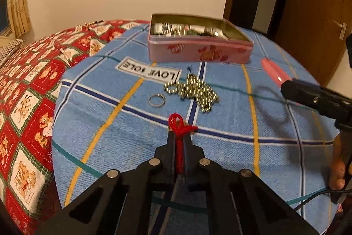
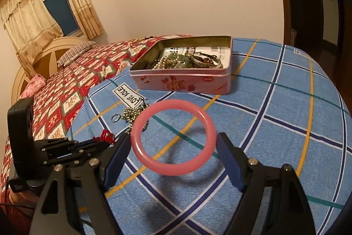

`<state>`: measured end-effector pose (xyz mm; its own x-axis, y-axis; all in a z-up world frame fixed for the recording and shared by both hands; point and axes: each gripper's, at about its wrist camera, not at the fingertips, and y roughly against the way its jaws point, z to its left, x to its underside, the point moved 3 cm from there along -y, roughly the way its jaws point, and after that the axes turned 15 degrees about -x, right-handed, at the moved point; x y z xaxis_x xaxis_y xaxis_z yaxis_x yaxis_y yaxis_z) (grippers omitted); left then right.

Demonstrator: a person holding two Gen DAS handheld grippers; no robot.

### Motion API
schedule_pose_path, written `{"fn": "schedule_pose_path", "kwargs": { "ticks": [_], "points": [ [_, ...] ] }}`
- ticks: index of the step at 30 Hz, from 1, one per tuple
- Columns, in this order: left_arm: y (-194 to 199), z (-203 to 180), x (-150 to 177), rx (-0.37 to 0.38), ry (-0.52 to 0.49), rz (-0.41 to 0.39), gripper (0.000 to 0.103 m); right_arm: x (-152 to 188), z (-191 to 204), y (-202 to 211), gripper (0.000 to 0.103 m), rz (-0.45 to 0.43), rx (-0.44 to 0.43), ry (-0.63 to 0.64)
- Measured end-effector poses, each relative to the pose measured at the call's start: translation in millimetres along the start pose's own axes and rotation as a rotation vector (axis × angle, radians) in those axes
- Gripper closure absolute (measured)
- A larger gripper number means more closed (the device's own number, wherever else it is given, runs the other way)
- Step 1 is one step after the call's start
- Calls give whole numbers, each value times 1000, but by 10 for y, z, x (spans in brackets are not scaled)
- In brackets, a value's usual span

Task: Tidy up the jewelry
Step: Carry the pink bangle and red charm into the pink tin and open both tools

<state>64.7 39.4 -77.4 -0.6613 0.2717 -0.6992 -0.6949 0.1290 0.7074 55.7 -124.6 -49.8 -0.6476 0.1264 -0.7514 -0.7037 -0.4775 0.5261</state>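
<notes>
Pink bangle [image 2: 173, 138] ring-shaped across right hand-held gripper [image 2: 173, 142] (edge-on from left wrist)

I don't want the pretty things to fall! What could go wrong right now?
1. The round pink bangle sits between the right tool's fingers above the blue checked blanket; the wide hold on its smooth rim might slip.
2. The red knotted cord pinched in the left tool dangles loosely and could snag the gold bead chain or small silver ring on its way to the pink tin box.
</notes>
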Motion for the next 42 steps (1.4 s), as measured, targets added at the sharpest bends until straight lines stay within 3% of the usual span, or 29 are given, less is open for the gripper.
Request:
{"fn": "schedule_pose_path", "kwargs": {
  "ticks": [9,20,26,32,42],
  "points": [
    [356,151,-318,37,106,-192,98,-97,20,142,21,-95,25,23],
    [321,76,-900,80,197,-303,98,-536,-43,165,21,-201,79,42],
    [29,-41,-1247,74,200,-302,98,-868,-178,32,21,-248,108,29],
    [-362,-105,-1542,9,203,-272,98,-1132,-321,-232,21,-272,171,33],
    [-934,-307,-1846,-38,157,-178,99,-1380,-644,-696,21,-239,236,-3]
  ]
}}
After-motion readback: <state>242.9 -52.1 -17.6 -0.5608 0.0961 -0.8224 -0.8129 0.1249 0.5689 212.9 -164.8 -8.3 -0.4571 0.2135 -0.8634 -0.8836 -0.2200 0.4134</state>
